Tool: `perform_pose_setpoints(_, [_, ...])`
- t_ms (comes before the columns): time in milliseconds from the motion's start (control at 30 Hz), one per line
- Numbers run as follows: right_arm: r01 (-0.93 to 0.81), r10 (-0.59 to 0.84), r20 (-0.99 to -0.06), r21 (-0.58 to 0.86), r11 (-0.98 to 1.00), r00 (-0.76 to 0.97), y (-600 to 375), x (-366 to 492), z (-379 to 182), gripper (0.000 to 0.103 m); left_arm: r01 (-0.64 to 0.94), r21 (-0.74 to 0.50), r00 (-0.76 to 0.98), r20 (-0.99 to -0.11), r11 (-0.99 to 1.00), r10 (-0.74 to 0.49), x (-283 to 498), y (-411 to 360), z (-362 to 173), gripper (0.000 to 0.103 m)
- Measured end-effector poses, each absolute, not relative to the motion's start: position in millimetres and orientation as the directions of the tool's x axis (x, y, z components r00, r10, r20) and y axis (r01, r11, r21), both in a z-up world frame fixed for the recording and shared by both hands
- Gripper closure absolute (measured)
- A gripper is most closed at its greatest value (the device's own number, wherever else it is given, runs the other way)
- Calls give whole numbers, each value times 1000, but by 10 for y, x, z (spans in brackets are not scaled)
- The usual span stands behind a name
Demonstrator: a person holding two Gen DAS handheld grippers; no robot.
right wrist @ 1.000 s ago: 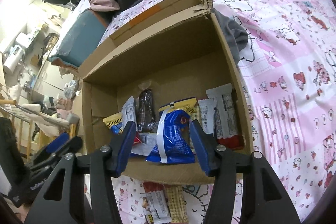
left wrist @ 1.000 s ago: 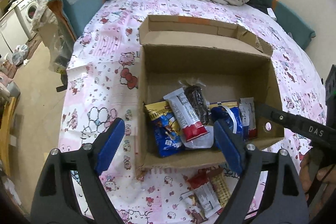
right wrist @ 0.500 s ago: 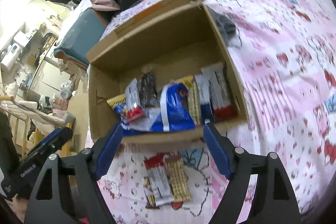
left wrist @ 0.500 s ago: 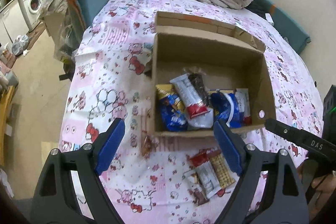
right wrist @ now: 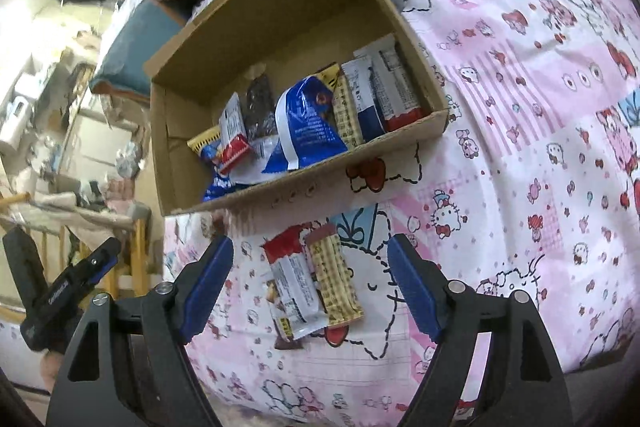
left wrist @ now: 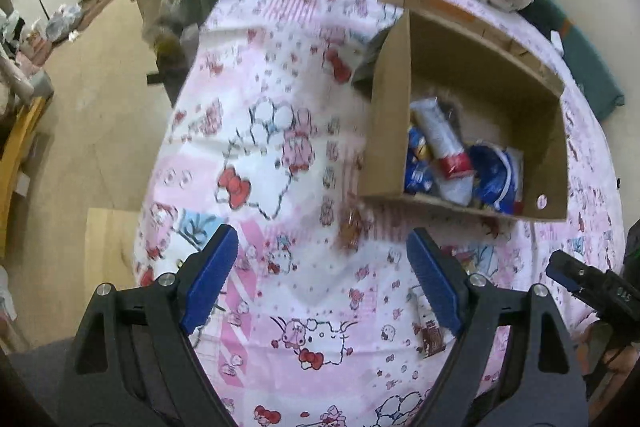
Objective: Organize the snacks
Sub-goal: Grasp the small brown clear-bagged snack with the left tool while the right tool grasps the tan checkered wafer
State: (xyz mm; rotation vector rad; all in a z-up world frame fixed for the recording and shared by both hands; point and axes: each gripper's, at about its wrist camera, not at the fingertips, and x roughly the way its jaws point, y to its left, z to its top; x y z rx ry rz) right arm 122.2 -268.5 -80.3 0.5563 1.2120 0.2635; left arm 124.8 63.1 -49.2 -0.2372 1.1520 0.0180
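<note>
The box [right wrist: 280,27] sits on the bed [right wrist: 520,107] with most snacks already inside, and two loose bars lie just in front of its near wall: a white-and-red bar [right wrist: 294,291] touching a tan bar [right wrist: 334,283]. The right claw [right wrist: 310,283] is released and empty, its pads straddling both bars, so it should probably shift toward one bar and clench on that alone. The left claw [left wrist: 320,279], also released and empty, hovers over bare sheet left of the box.

Left gripper [left wrist: 322,279], right gripper [right wrist: 310,281]: agape, empty
</note>
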Motion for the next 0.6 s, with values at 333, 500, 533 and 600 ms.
perform_pose_setpoints(333, [101,488,-827,531,841,278,-2570,1293,-976,21,27,-18,259,-966,999,-25,1640,21,-1286,48])
perform_pose_setpoints(500, [107,483,-836,522,846,260,-2585,1308,-1035,21,19,-33,214,-976,999,-37,1712,40,-1452,90])
perform_pose_setpoints(533, [108,480,-839,518,848,257,-2591,1307,-1047,21,13,-45,211,-976,999,-47,1666,43,-1405,90])
perform_pose_setpoints(600, [109,460,-852,497,861,249,-2588,1308,-1070,21,-24,-106,189,-977,994,-100,1513,76,-1292,90])
